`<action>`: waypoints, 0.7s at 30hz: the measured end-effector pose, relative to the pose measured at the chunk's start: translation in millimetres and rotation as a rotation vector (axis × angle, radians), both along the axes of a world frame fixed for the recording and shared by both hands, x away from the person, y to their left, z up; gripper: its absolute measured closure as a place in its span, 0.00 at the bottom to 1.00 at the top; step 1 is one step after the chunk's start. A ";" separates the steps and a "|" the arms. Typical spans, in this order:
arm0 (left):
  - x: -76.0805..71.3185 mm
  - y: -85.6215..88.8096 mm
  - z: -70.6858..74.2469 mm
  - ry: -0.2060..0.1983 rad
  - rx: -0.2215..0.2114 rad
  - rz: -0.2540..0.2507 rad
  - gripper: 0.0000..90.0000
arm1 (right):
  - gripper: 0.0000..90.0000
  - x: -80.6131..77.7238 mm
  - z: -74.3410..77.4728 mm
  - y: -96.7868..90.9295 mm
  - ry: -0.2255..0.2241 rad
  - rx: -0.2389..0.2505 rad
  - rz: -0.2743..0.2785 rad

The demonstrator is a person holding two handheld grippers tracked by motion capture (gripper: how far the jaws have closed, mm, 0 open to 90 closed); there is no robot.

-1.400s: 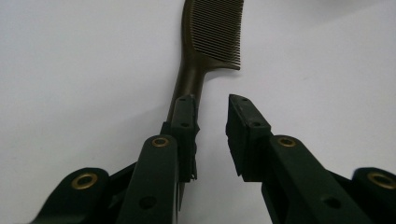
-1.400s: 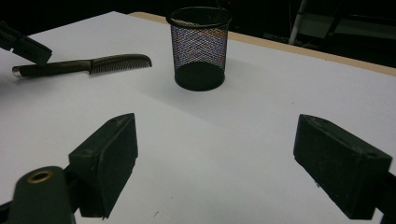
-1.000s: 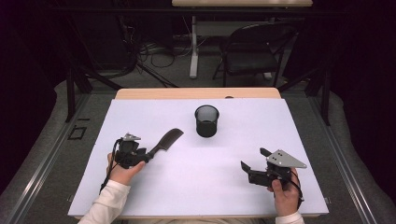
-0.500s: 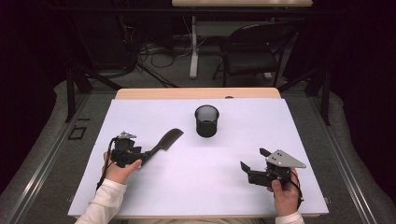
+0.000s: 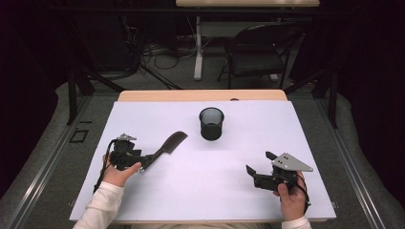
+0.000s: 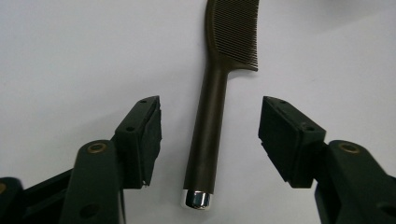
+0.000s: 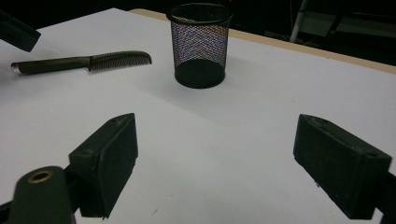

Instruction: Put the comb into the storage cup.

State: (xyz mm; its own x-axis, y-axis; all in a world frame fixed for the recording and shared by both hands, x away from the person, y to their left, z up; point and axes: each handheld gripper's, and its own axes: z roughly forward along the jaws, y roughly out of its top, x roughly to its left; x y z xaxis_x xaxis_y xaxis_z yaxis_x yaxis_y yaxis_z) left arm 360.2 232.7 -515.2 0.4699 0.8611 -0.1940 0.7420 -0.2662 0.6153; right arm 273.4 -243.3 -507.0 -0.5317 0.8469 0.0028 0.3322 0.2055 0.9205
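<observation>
A dark brown comb (image 5: 169, 144) lies flat on the white table top (image 5: 200, 191), left of centre, teeth end toward the cup. My left gripper (image 5: 145, 161) is at its handle end. Seen from the left gripper view, the comb's handle (image 6: 210, 121) with its silver cap sits between the two pads, a clear gap on each side. The jaws have just been opening and press on nothing. My right gripper (image 5: 258, 162) rests open near the front right, with bare table between its pads (image 7: 109, 158). From there the comb (image 7: 79, 62) lies far left.
A black mesh pen cup (image 5: 211, 123) stands upright at the middle back of the table, also ahead of the right gripper (image 7: 201, 44). Beyond the table's wooden far edge (image 5: 200, 95) are a dark chair (image 5: 258, 52) and floor cables.
My left hand has drawn back slightly to the left along the comb's handle. The comb, the cup and the right gripper have stayed where they were.
</observation>
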 end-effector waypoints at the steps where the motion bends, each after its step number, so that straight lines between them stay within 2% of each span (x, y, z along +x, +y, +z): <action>1: -0.2 -0.1 0.2 -0.007 0.004 -0.003 0.42 | 0.15 0.1 0.0 -0.1 0.001 0.000 0.000; 10: 1.6 -1.6 -1.4 -0.022 0.024 -0.044 0.17 | 0.15 0.1 -0.1 0.1 0.001 0.000 0.002; 15: 1.7 -2.8 -3.1 -0.023 0.026 -0.063 0.16 | 0.15 0.3 -0.3 0.0 0.003 0.000 0.002; 21: 2.3 -4.3 -5.6 -0.010 0.026 -0.065 0.08 | 0.15 0.7 -0.6 0.2 -0.001 -0.003 0.006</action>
